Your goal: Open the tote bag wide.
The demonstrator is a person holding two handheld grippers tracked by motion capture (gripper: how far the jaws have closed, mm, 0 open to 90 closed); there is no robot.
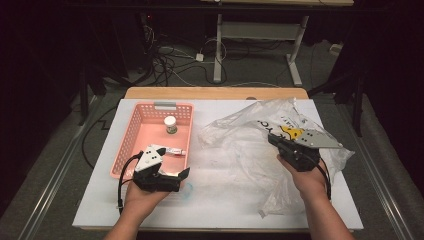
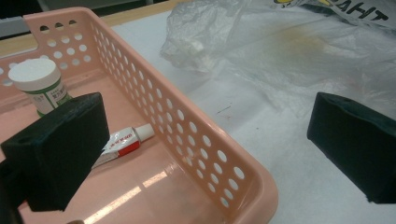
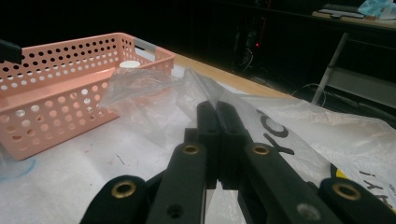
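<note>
1. One pink perforated basket [image 1: 131, 131] stands on the left half of the white worktop [image 1: 225, 200]. It holds two things: one white-capped bottle [image 1: 170, 124] standing upright near its far end, and one small tube [image 1: 175, 150] lying flat closer to the person.
2. One clear plastic bag [image 1: 250, 145] with black and yellow print lies crumpled over the right half of the worktop, just beside the basket.
3. Two grippers are in play. The left gripper [image 1: 172, 176] hovers at the basket's near right corner with its jaws spread wide and nothing between them. The right gripper [image 1: 272, 139] is clenched on a fold of the plastic bag, jaws pressed together.
4. The left gripper view shows the bottle's green-and-white label [image 2: 46, 95] and the tube's red-and-white print [image 2: 122, 142], too small to read from above; one jaw sits over the basket's inside and the other over the worktop, so they straddle the basket's wall.
5. The right gripper view shows the bag film pinched and drawn into a raised peak [image 3: 198, 86] at the jaw tips, with the basket behind it and the bottle's cap [image 3: 130, 64] visible above the rim.
6. The high view shows both hands, a wooden strip at the worktop's far edge [image 1: 215, 93], and cables on the floor [image 1: 170, 62] beyond.
</note>
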